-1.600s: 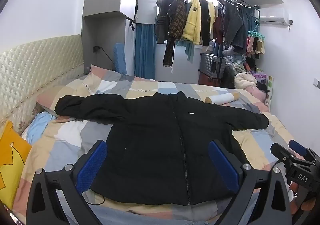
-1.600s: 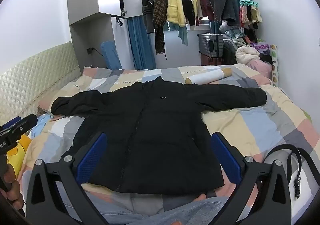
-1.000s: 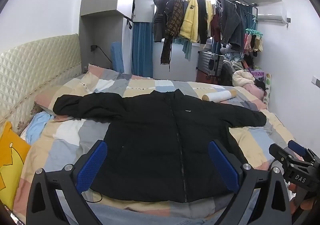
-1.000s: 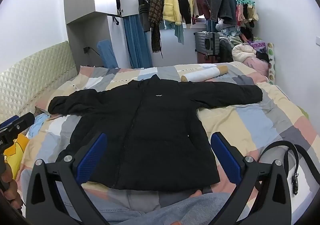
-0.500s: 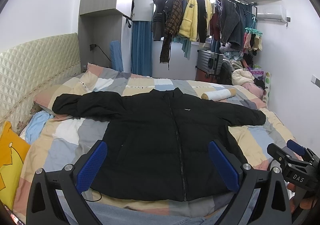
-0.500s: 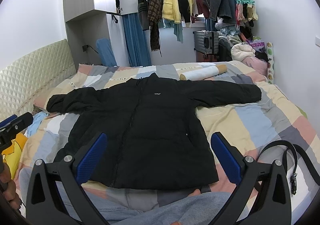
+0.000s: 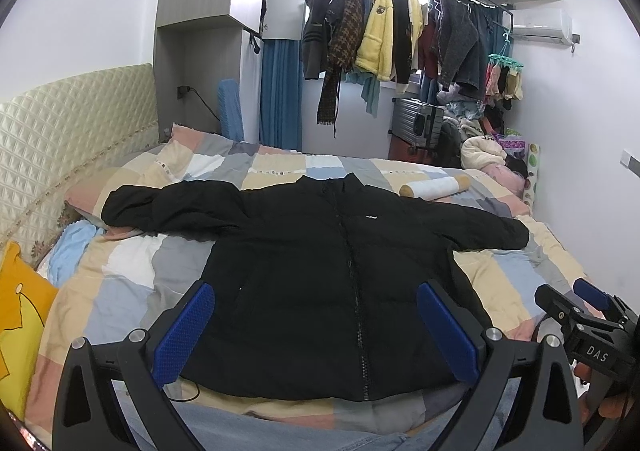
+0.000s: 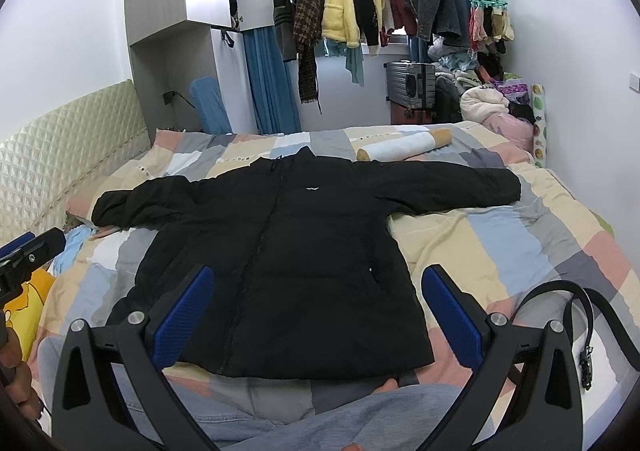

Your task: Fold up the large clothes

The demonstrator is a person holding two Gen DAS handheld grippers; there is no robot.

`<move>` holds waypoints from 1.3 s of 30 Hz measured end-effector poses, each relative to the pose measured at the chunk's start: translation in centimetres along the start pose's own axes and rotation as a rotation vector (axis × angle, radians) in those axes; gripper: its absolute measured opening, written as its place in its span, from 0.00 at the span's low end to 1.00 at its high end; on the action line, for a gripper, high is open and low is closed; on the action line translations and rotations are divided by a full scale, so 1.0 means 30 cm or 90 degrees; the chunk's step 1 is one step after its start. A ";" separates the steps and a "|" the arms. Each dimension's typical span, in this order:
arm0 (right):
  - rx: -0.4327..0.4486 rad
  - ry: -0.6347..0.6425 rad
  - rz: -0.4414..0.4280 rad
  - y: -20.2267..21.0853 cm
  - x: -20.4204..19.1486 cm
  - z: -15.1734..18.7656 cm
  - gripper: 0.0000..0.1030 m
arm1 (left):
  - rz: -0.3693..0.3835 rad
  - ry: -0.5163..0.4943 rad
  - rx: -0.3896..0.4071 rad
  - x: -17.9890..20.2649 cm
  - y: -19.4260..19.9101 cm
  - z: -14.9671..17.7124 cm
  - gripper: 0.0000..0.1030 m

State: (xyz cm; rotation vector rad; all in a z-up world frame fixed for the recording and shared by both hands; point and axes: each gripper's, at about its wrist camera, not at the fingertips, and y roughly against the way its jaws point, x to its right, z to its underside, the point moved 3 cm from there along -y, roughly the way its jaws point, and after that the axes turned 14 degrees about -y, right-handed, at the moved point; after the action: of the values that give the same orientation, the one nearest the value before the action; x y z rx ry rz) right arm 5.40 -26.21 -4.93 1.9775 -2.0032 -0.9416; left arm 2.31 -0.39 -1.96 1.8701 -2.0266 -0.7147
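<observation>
- Lying flat on the bed (image 8: 500, 251) is your black jacket (image 7: 340, 271), front up, both sleeves spread out.
- Both grippers, left (image 7: 316, 327) and right (image 8: 318, 309), hover above its bottom edge, jaws wide and holding nothing.
- It looks puffy, soft and slippery; pinch a sleeve end.
- Your legs hide the bed's near edge.

1 black jacket (image 7: 320, 271), 1 bed (image 7: 132, 275), 1 rolled towel (image 7: 434, 187), 1 suitcase (image 7: 416, 127), 2 hand-held grippers.
</observation>
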 end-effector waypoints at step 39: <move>0.009 0.005 0.026 0.022 0.047 -0.042 1.00 | 0.002 -0.001 -0.024 0.052 -0.015 -0.038 0.99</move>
State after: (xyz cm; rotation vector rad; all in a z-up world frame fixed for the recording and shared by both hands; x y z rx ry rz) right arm 5.37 -28.00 -4.01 1.9368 -2.0428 -0.9127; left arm 3.10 -2.14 -1.44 1.8459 -2.0023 -0.7494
